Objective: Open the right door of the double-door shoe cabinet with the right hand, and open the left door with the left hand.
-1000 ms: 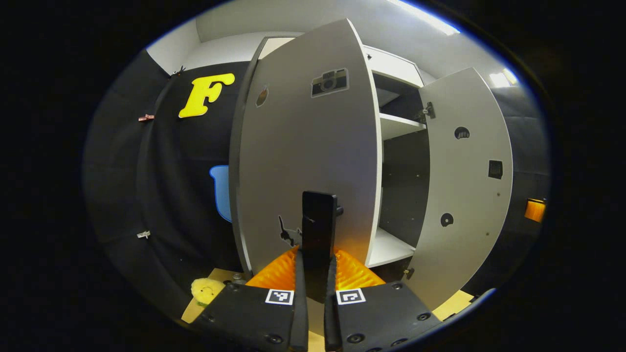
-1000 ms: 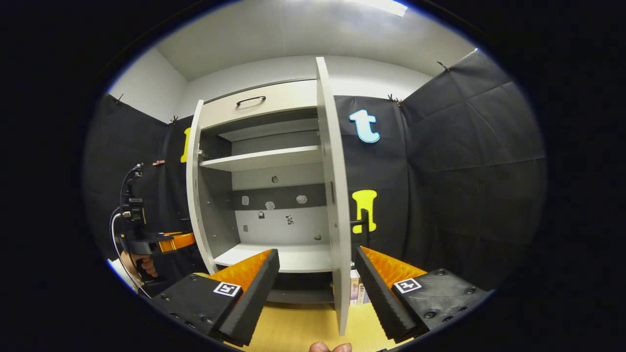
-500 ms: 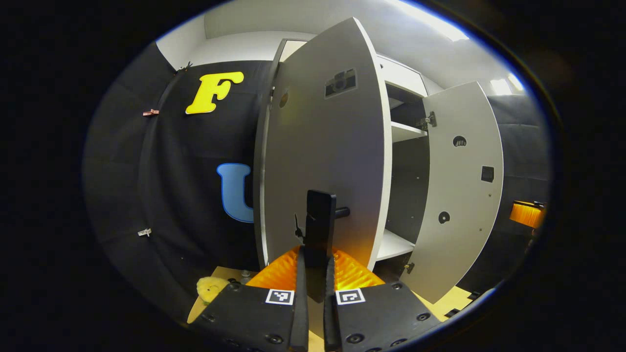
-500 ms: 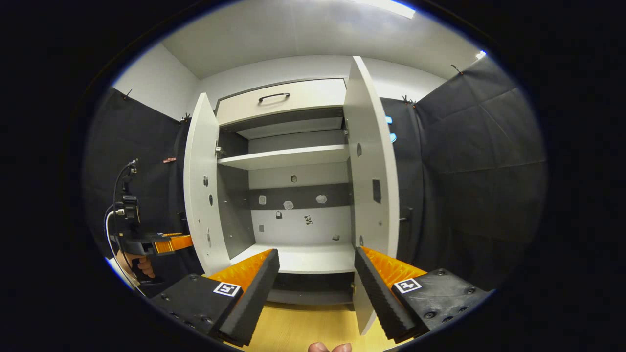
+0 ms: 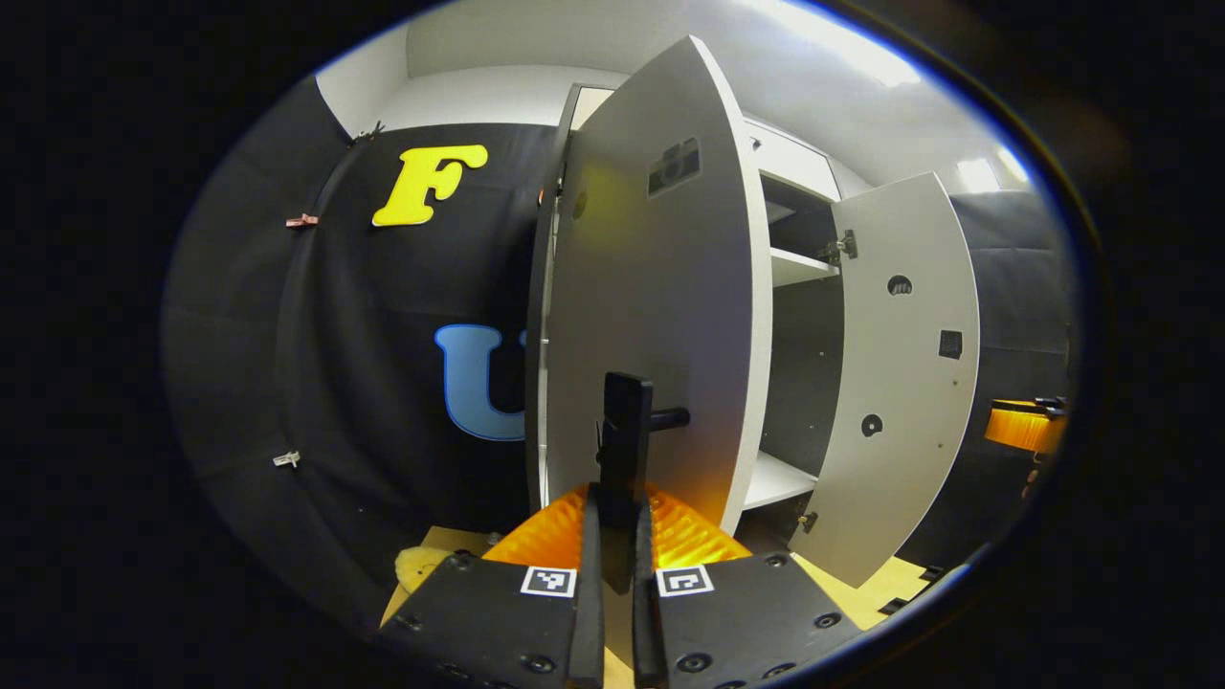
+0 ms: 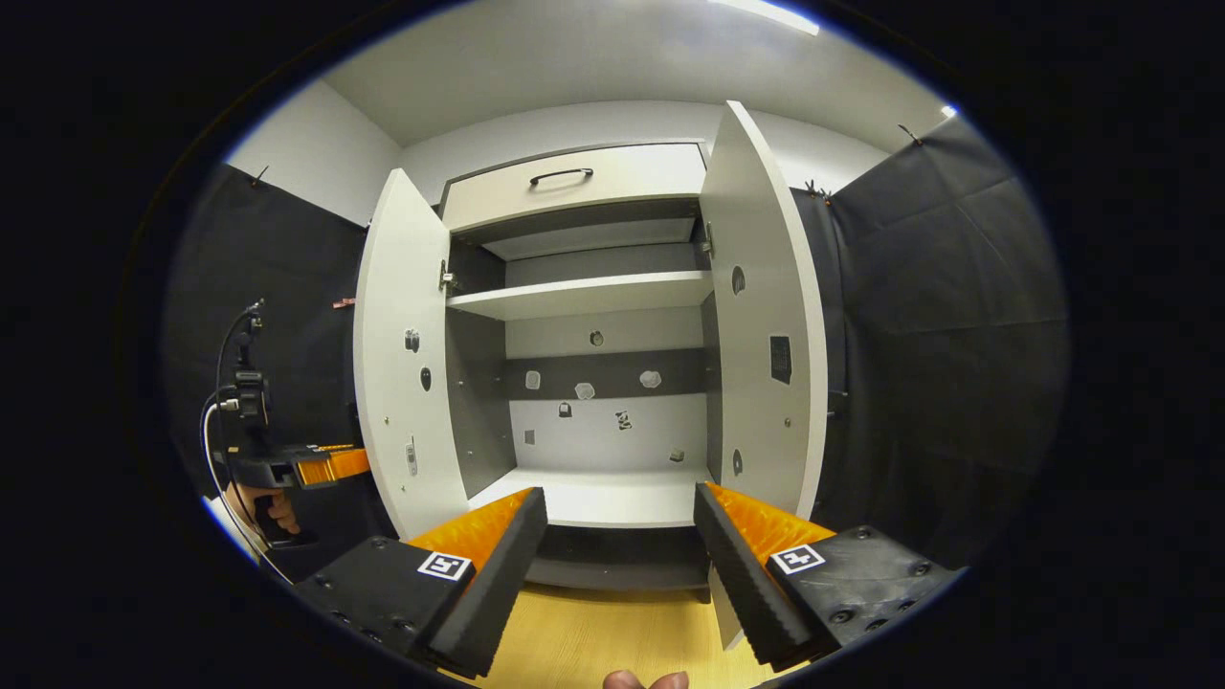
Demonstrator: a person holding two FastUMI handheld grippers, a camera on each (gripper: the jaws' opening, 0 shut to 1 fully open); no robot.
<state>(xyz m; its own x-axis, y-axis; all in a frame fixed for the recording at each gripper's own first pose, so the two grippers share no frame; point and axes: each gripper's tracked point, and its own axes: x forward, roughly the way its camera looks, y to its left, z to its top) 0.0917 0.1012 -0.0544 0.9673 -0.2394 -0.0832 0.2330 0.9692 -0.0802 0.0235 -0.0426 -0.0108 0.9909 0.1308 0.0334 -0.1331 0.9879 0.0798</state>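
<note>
Grey flat doors (image 6: 766, 316) open, left tool (image 5: 612, 536) pinching black bar handle (image 5: 627, 431)

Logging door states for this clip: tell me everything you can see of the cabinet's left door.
The left door is a flat pale-grey panel with a matte, laminate-like look, upright and swung wide open on its hinges. Its outer face carries a small camera sticker near the top and a black bar handle low down, standing off on a short post. The left gripper has its jaws closed on that handle. In the right gripper view the door's inner face shows small stickers and a hinge at the cabinet side.
</note>
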